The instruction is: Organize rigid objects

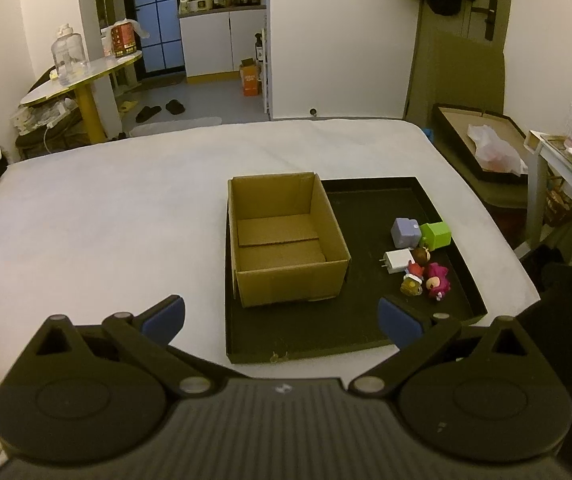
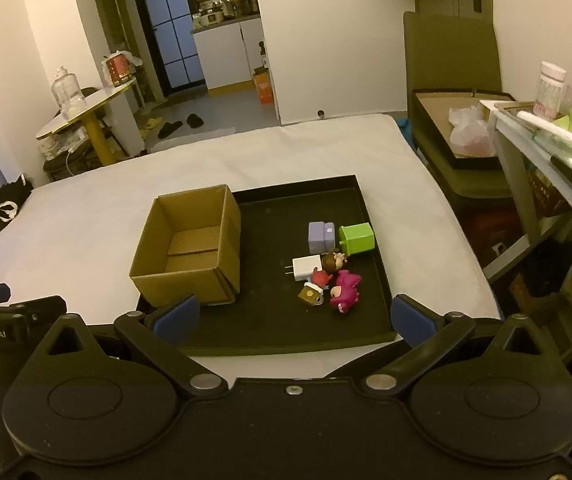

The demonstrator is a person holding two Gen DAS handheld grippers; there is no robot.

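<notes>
Toys and small blocks sit clustered on the right half of a black tray (image 2: pixel 369 216): a purple block (image 2: pixel 319 237), a green block (image 2: pixel 357 238), a white charger (image 2: pixel 305 269), a brown-headed figure (image 2: pixel 333 262), a red figure (image 2: pixel 319 278), a small mug figure (image 2: pixel 310 294) and a magenta figure (image 2: pixel 345 286). An open, empty cardboard box (image 2: pixel 190 252) stands on the tray's left half. The tray lies on a white bed (image 2: pixel 86 216). Beyond it are a round side table (image 1: pixel 82 76) with a water jug (image 1: pixel 68 54), slippers on the floor and a doorway to a kitchen. The left gripper (image 1: pixel 282 316) hovers before the tray's near edge, jaws wide apart and holding nothing. The right gripper (image 2: pixel 293 316) hovers likewise, spread wide and empty.
</notes>
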